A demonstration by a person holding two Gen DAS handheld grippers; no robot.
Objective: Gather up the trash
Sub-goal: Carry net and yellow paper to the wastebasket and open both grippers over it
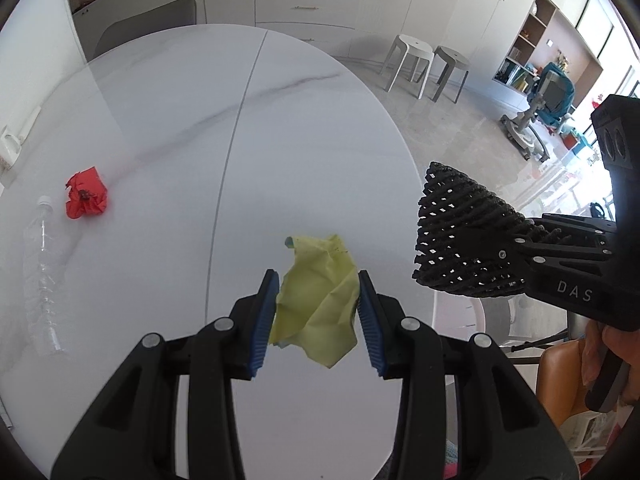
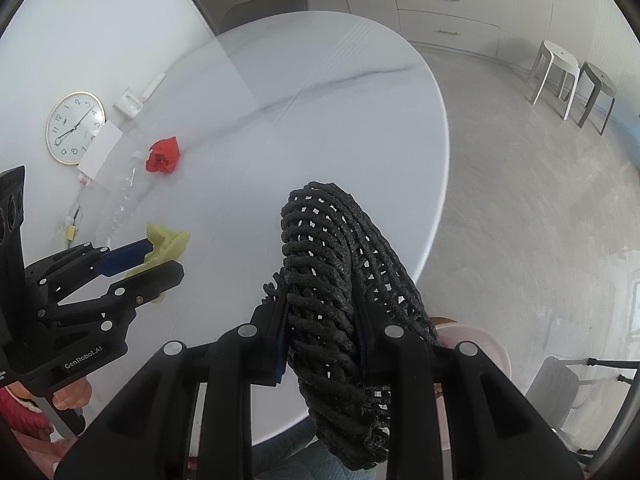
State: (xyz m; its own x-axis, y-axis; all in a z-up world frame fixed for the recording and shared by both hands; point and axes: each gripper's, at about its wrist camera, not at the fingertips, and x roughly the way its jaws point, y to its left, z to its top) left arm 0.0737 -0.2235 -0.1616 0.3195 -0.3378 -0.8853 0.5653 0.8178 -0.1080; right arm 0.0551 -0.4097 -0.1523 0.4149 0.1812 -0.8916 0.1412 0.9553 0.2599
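Right now my left gripper [image 1: 319, 312] has its blue pads [image 1: 266, 320] pressed on either side of a crumpled pale-yellow sheet of paper [image 1: 316, 304], so I read it as holding that wad, lifted a little above the white marble-look oval table [image 1: 280, 140]. My right gripper [image 2: 322, 344] is clamped on a black woven mesh bag [image 2: 340, 280], which hangs folded and, as far as I can see, with no mouth open (that is the snag).

Taking the yellow wad as my landmark: the bag sits to its right and near, at about the same height, its long axis running away from me. Well to the wad's left, on the table, lie a crumpled red paper ball [image 1: 87, 198] and, just beside that, a clear empty plastic bottle [image 1: 42, 272] lying lengthwise toward me. Both are nearer the left gripper than the right.

My judgement: the coming move turns on carrying the wad rightward to the bag, and the bag needs to gape first. Otherwise the paper may just slide off the mesh.
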